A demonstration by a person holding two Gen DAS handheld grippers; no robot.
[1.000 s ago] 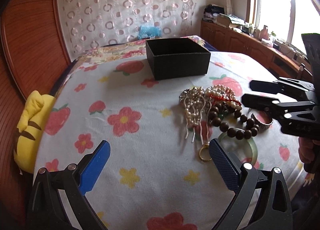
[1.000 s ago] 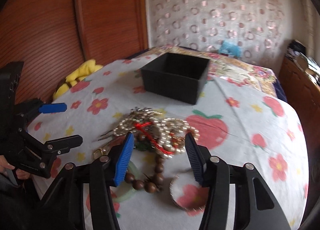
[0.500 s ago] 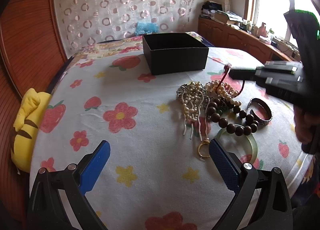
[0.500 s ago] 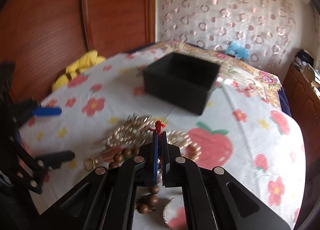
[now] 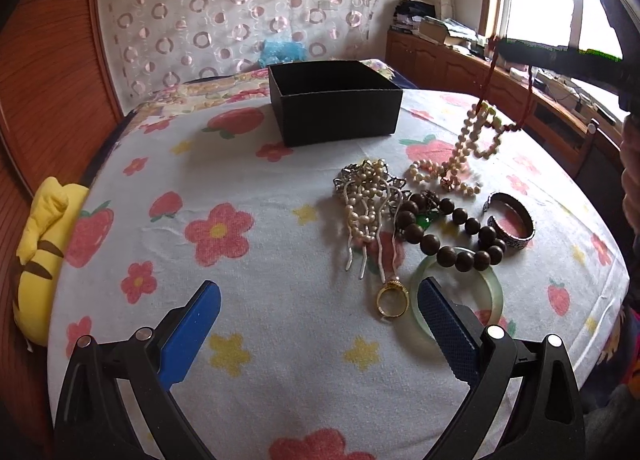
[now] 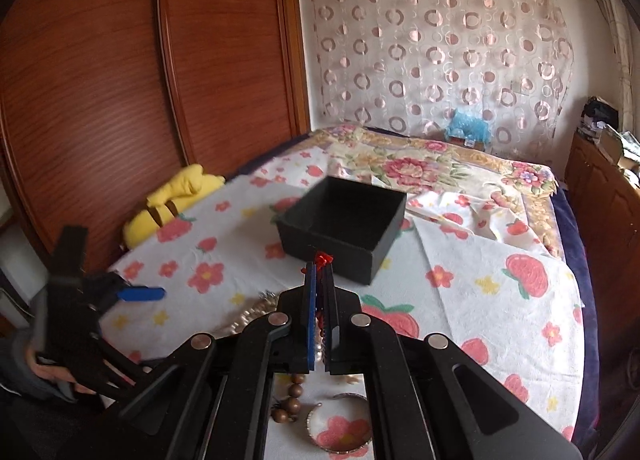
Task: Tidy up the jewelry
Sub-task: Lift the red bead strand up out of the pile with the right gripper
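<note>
Two views: ours on the left shows the pearl necklace (image 5: 464, 164) dangling by its red cord, tail on the bedspread (image 5: 248, 164); right gripper (image 6: 319, 266) clenched on the red cord (image 6: 323, 258). Left gripper (image 5: 316, 324) released, empty. Black box (image 5: 334, 100) open, clear bedspread around.

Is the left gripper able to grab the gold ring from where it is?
Probably yes. The left gripper is open and empty, and the gold ring lies just ahead, nothing covering it. The jade bangle sits close beside it.
</note>
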